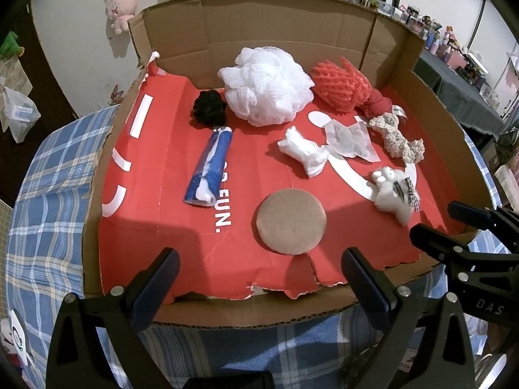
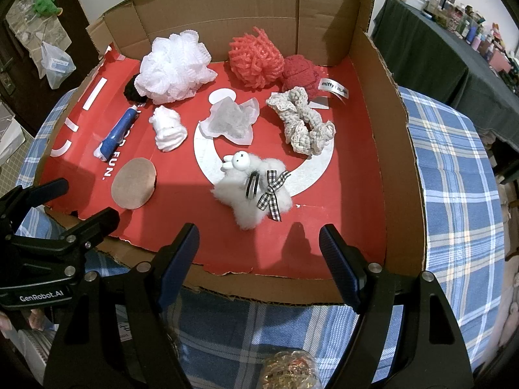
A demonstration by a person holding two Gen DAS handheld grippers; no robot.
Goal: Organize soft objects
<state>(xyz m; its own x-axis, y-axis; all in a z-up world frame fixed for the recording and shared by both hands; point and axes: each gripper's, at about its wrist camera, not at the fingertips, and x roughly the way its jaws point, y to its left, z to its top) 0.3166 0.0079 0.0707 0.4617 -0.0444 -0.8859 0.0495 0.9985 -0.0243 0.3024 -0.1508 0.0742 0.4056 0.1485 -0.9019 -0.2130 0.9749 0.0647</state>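
Soft objects lie in a red-lined cardboard box (image 1: 292,42) (image 2: 402,149): a white mesh puff (image 1: 266,86) (image 2: 173,66), a coral mesh puff (image 1: 340,84) (image 2: 254,58), a dark red yarn ball (image 2: 300,71), a black pom (image 1: 210,108), a rolled blue-white cloth (image 1: 211,167) (image 2: 118,133), a white wad (image 1: 305,150) (image 2: 168,128), a thin paper sachet (image 2: 232,120), a cream crochet scrunchie (image 1: 399,136) (image 2: 301,121), a fluffy white bunny toy (image 1: 394,191) (image 2: 253,188) and a round brown pad (image 1: 290,220) (image 2: 133,183). My left gripper (image 1: 259,272) is open and empty at the box's front edge. My right gripper (image 2: 259,253) is open and empty, just in front of the bunny toy.
The box sits on a blue plaid tablecloth (image 1: 42,194) (image 2: 460,194). Each gripper shows in the other's view: the right one at the right edge (image 1: 467,243), the left one at the left edge (image 2: 58,227). A dark-clothed side table with clutter (image 2: 454,39) stands far right.
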